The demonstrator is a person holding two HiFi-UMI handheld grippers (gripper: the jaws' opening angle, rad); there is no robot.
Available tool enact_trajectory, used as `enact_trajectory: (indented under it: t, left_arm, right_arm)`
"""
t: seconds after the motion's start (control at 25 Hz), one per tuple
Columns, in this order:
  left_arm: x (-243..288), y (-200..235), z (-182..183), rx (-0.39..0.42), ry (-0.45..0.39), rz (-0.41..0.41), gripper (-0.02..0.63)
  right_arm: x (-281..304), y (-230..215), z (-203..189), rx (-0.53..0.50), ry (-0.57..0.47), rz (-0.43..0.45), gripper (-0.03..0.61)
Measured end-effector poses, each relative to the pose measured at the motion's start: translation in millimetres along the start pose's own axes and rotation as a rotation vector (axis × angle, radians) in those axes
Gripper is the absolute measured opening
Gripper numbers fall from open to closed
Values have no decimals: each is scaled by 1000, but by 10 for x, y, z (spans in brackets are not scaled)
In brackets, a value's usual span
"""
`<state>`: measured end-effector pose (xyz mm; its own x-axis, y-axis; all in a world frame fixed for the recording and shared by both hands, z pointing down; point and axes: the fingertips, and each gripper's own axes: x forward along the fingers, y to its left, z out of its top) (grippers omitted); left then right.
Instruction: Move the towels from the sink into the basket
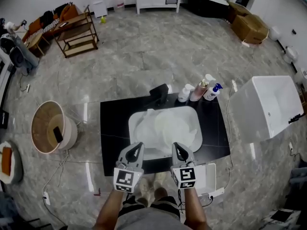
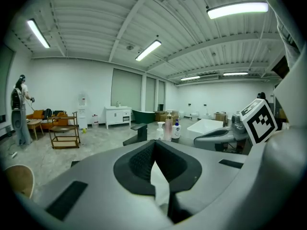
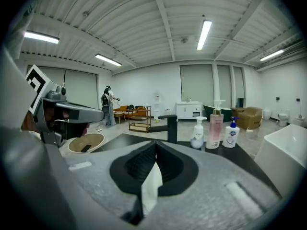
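**Both grippers clenched over the sink, towels still in the basin**

On the head view I see the towels [image 1: 165, 126] as one white, crumpled heap that fills most of the white sink [image 1: 197, 143], set into the black counter [image 1: 112, 133]. The cloth is nearly the same white as the basin, so I can't separate one towel from another. The heap spreads left to right along the sink's longer side. A rounded fold sits toward the right and a small peak rises at the back left, near the black faucet [image 1: 159, 94]. I can't pick out a clear end or corner pointing anywhere. My left gripper [image 1: 139, 145] and right gripper [image 1: 177, 146] hover side by side over the sink's near edge, tips aimed away from me toward the faucet. The round basket [image 1: 34, 123] stands on the floor well to the left of the counter, with a small dark object [image 1: 58, 134] inside. Three bottles [image 1: 199, 91] stand at the counter's back right.

On the left gripper view the jaws are pressed together at the tips. A white sliver shows through the gap beneath them; I can't tell whether it is towel or basin.

On the right gripper view the jaws are likewise clenched tip to tip, with the same white sliver below. The basket shows at the left, beyond the counter.
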<state>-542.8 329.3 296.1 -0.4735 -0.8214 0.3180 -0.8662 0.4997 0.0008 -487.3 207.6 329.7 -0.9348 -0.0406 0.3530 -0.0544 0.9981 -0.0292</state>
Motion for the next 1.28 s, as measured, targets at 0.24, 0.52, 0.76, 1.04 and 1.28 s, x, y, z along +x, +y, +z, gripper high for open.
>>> enact_trajectory:
  t: [0.24, 0.52, 0.76, 1.04, 1.28]
  left_arm:
    - [314, 195, -359, -37, 67, 39, 9]
    - [481, 372, -678, -104, 129, 93, 9]
    - [546, 468, -912, -120, 162, 116, 9]
    - [541, 528, -1152, -135, 194, 142, 9]
    - [522, 548, -1207, -149, 204, 159, 9]
  right_arm:
    - [542, -39, -361, 21, 79, 71, 0]
    - [952, -38, -800, 53, 181, 132, 137]
    - [1189, 5, -1069, 51, 249, 173, 137]
    - [1347, 40, -1301, 16, 295, 200, 118]
    - [1376, -3, -1313, 2, 287, 186, 26]
